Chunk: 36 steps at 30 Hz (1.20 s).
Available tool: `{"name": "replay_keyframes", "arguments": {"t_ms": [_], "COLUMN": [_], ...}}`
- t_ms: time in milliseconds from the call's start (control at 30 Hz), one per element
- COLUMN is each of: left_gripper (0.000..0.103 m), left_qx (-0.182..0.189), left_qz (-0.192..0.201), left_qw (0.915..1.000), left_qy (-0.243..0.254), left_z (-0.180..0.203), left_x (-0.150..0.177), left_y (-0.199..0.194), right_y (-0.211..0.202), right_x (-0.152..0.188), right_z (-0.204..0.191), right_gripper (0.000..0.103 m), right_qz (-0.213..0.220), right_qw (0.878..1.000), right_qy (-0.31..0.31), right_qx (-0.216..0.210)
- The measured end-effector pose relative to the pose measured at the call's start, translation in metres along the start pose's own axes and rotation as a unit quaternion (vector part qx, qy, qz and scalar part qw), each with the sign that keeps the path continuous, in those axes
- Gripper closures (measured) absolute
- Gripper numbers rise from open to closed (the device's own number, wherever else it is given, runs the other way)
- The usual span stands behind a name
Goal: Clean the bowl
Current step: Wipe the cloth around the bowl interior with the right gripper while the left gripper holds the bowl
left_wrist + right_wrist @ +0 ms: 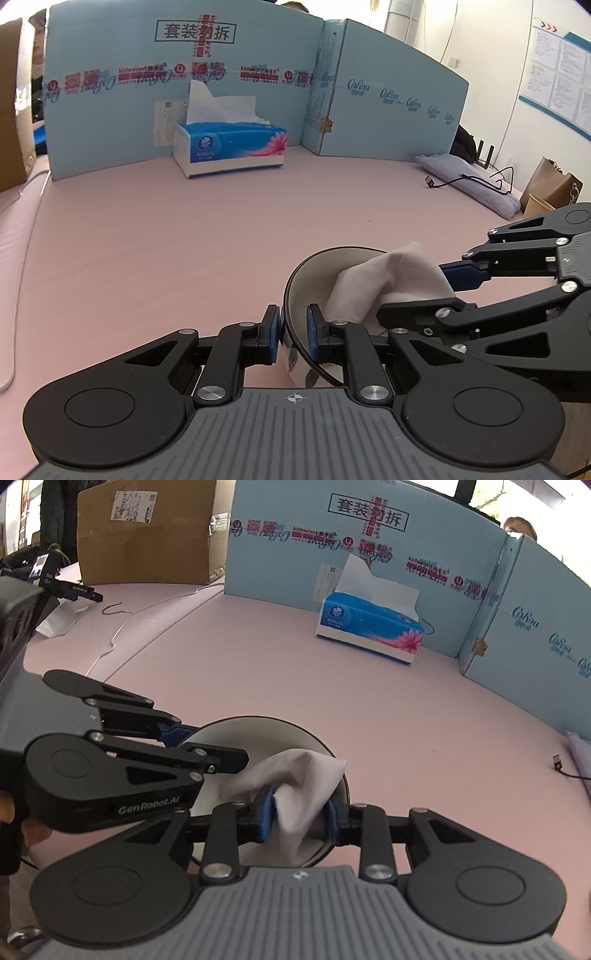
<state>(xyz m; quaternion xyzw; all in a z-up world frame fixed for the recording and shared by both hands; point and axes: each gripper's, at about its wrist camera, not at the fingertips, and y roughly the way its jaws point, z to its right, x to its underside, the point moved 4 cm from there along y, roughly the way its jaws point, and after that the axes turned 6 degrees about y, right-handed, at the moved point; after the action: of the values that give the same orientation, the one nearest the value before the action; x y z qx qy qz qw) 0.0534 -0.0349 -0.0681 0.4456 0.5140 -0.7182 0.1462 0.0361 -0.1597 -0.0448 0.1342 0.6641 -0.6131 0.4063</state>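
Bowl (295, 280), dark rim, pale inside: left gripper (292, 328) clamped on its rim; right gripper (300, 812), jaws parted around white cloth (295, 779) lying inside

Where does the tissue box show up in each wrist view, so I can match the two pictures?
Left wrist view: the tissue box stands upper centre-left on the pink surface, against the blue cardboard wall, far beyond the bowl.
Right wrist view: the tissue box sits upper right of centre, against the same wall.
Shared landmark: the black-framed Chinese characters printed on the blue cardboard wall, above the box in both.
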Motion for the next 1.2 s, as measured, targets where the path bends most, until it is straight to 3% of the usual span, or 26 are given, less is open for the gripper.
{"name": "replay_keyframes", "arguments": {"t_ms": [167, 200, 233, 267, 600, 1200], "left_gripper": [0.082, 0.082, 0.082, 0.082, 0.079, 0.08], "left_qx": [0.002, 0.002, 0.003, 0.003, 0.005, 0.0], "left_qz": [0.001, 0.001, 0.001, 0.001, 0.003, 0.033], "left_qw": [1.0, 1.0, 1.0, 1.0, 1.0, 0.9992], "left_qy": [0.001, 0.001, 0.001, 0.001, 0.002, -0.024], "left_z": [0.0, 0.0, -0.001, -0.001, -0.001, -0.011], "left_x": [0.0, 0.0, 0.0, 0.0, 0.001, -0.008], "left_y": [0.0, 0.0, 0.0, 0.0, -0.001, -0.018], "right_y": [-0.007, -0.006, -0.004, -0.001, 0.028, 0.026], "right_x": [-0.002, -0.002, -0.002, -0.003, -0.007, -0.01], "right_z": [-0.003, -0.002, -0.002, -0.001, 0.005, -0.023], "right_gripper": [0.07, 0.075, 0.094, 0.099, 0.099, 0.098], "right_qz": [0.016, 0.02, 0.018, 0.016, -0.024, -0.049], "right_qw": [1.0, 1.0, 1.0, 1.0, 1.0, 0.991], "right_qy": [-0.017, -0.019, -0.019, -0.018, -0.02, -0.062], "right_qx": [0.015, 0.014, 0.013, 0.012, 0.0, -0.109]}}
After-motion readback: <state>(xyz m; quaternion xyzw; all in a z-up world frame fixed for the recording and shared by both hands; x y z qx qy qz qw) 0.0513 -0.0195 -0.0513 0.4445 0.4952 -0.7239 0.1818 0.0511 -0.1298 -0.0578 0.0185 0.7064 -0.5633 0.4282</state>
